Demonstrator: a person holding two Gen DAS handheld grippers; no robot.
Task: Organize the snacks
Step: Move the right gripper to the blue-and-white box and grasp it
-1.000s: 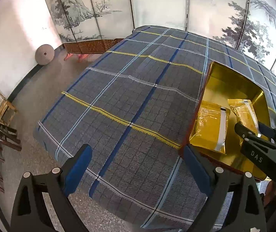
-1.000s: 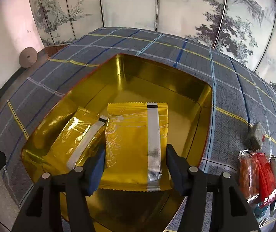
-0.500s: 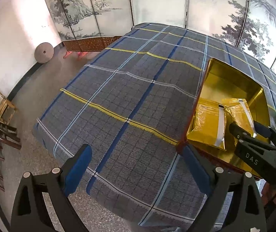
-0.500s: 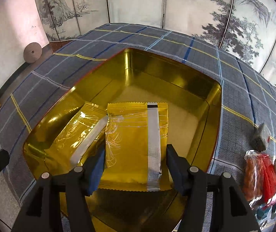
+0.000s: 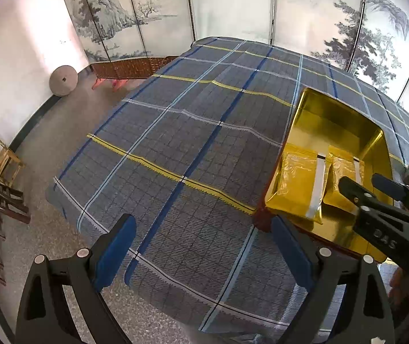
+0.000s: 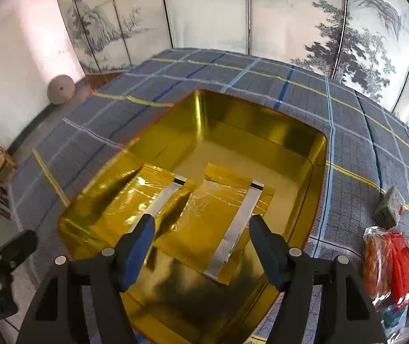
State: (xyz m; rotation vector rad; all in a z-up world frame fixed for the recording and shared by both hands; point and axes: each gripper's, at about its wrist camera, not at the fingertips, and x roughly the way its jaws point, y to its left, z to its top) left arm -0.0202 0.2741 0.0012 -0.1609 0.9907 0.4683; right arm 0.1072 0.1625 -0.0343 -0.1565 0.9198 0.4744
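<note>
Gold foil, twice over: two yellow snack packets with silver seal strips, the right packet (image 6: 218,218) flat on the floor of the gold tray (image 6: 261,126), the left packet (image 6: 141,197) propped against the tray's left wall, edges touching or nearly so. Laid side by side lengthwise, likely to leave the tray's far half free for more. Just released, by the look of it: right gripper (image 6: 201,246) above the right packet's near end, jaws just widened and apart, pads clear of the foil. Left gripper (image 5: 201,246) parked wide open over the bare plaid tablecloth (image 5: 176,149), empty. Still waiting beside the tray on the right: an orange-and-red snack bag (image 6: 387,266) and a small grey-green block (image 6: 389,209). Only legible writing: "DAS" on the right gripper's body, in the left view.
</note>
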